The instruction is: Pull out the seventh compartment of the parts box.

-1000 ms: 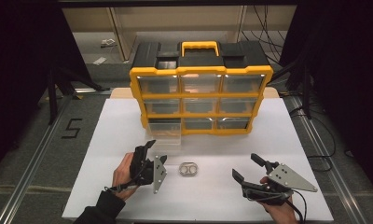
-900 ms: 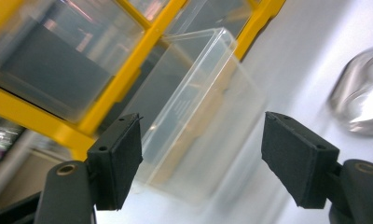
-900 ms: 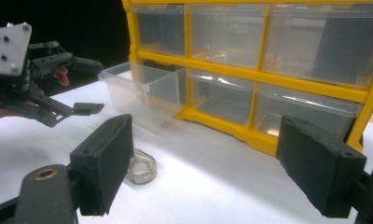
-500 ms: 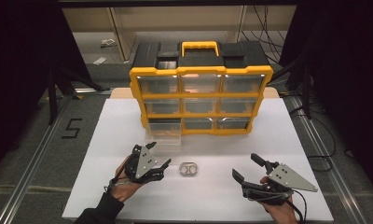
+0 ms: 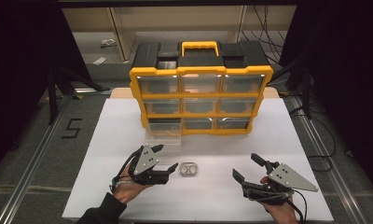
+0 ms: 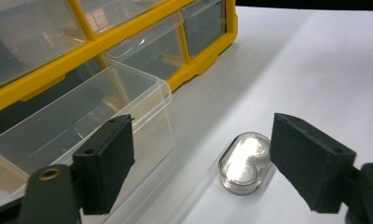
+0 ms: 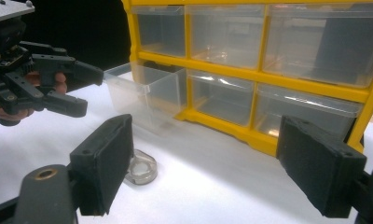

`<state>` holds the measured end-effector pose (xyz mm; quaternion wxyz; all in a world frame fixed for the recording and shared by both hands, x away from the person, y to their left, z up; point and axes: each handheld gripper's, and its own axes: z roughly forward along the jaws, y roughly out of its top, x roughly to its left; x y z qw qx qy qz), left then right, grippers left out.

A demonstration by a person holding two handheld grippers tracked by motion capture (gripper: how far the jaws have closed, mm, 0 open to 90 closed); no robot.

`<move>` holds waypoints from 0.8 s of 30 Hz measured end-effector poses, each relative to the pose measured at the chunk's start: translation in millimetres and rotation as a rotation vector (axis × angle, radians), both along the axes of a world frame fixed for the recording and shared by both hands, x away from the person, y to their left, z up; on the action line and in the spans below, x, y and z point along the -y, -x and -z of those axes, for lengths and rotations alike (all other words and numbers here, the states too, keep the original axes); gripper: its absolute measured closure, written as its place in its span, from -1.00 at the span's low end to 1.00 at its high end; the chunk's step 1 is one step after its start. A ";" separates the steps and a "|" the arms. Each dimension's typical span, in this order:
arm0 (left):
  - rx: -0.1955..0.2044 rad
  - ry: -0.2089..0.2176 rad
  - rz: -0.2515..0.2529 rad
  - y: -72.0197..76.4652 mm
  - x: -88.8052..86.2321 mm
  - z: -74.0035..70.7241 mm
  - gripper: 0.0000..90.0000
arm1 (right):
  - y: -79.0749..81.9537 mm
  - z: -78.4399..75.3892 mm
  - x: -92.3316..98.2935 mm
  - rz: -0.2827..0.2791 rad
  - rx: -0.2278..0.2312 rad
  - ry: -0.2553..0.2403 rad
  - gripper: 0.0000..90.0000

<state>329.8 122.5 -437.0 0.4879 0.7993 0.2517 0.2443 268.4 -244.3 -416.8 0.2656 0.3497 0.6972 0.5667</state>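
Fingers (image 6: 105, 163) of the left gripper (image 5: 168, 158) have just been opening wide, probably for grabbing the small clear oval plastic case (image 5: 188, 170) at 3 o'clock; right gripper (image 5: 244, 168) idles open too.

The small clear case (image 5: 189, 170) lies on the table (image 5: 287, 140), before the pulled-out drawer (image 5: 163, 137) of the organizer (image 5: 201, 98).
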 end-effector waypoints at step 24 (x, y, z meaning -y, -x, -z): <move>-0.044 -0.059 0.096 -6.6 19.7 -0.4 -0.57 | -1.1 0.9 0.0 0.002 -0.008 0.002 -0.56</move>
